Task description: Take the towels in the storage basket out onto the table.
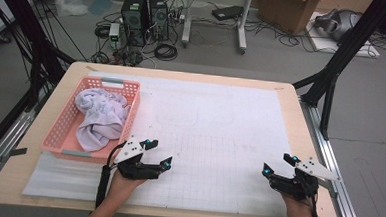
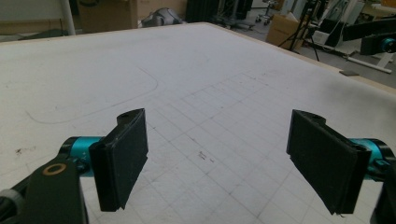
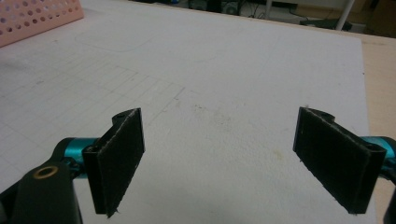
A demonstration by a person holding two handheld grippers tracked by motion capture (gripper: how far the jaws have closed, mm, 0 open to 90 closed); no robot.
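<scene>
The person stands at the near edge of the counter (image 1: pixel 300 119) with a gripper in each hand. The left gripper (image 1: pixel 157 154) hovers near the front left, just beside the near right corner of the pink perforated basket (image 1: pixel 60 126); its fingers (image 2: pixel 122 158) are spread wide with nothing between them. The right gripper (image 1: pixel 278 164) sits near the front right corner, well apart from the left one, its fingers (image 3: pixel 119 158) also spread and empty. A crumpled white towel (image 1: pixel 100 116) lies inside the basket, which rests at the counter's left edge on the white gridded mat (image 1: pixel 219 140).
</scene>
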